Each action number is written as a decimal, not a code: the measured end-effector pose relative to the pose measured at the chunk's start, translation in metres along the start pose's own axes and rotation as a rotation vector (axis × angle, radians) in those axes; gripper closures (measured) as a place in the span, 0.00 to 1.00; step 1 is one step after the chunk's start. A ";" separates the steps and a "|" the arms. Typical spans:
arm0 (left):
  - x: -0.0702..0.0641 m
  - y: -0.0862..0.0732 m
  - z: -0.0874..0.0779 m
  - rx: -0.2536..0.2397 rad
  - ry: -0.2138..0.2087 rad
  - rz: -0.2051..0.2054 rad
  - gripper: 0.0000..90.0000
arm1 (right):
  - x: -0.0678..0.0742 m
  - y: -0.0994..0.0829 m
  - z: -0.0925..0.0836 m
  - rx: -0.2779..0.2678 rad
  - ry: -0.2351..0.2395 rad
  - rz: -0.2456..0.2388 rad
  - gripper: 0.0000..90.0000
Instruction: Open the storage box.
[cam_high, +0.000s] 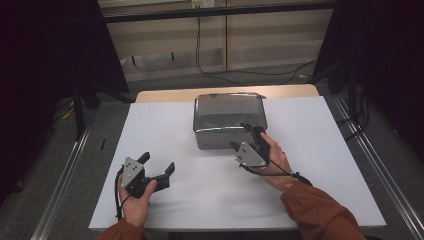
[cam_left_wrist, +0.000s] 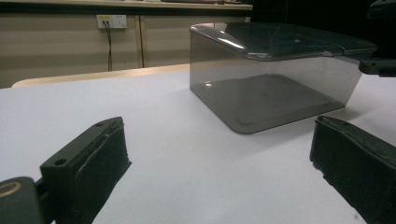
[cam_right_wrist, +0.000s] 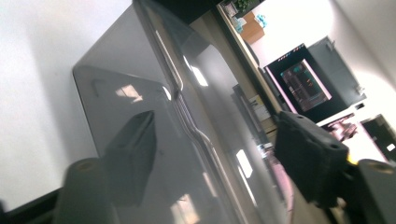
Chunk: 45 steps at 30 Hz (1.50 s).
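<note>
A smoky see-through plastic box (cam_high: 220, 131) with a lid (cam_left_wrist: 280, 42) stands at the middle back of the white tabletop (cam_high: 310, 150). My right gripper (cam_high: 252, 129) is at the box's near right corner. In the right gripper view the box (cam_right_wrist: 121, 70) is very close, and the right gripper (cam_right_wrist: 212, 126) has its jaws apart on either side of the lid's edge. One jaw shows dimly through the plastic. My left gripper (cam_high: 159, 162) rests low at the front left, wide open and empty. In the left gripper view the left gripper (cam_left_wrist: 219, 140) points toward the box (cam_left_wrist: 271, 93).
A wooden table edge (cam_high: 225, 93) shows behind the white top. Metal rails (cam_high: 65, 170) run along both sides on the floor, and cables (cam_high: 240, 72) lie on the floor beyond the table. Bare white surface lies around the box and between the hands.
</note>
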<state>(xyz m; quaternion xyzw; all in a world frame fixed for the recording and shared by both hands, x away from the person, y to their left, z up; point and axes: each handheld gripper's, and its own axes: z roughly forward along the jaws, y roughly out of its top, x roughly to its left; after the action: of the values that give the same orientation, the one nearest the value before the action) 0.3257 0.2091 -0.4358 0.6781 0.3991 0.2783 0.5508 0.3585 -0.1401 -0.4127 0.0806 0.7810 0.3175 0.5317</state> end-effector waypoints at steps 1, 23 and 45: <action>0.000 0.000 0.000 -0.001 -0.001 0.000 0.04 | 0.001 0.001 0.001 0.003 -0.005 -0.028 0.38; -0.001 0.000 0.000 0.009 -0.001 0.022 0.04 | 0.020 0.007 0.020 0.098 -0.046 -0.406 0.75; 0.003 0.003 0.000 0.000 0.002 0.001 0.05 | 0.022 0.009 0.022 0.079 -0.056 -0.417 0.87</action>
<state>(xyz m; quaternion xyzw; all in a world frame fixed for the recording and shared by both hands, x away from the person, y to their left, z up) 0.3279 0.2108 -0.4336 0.6782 0.3991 0.2792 0.5502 0.3664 -0.1142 -0.4301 -0.0531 0.7776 0.1673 0.6037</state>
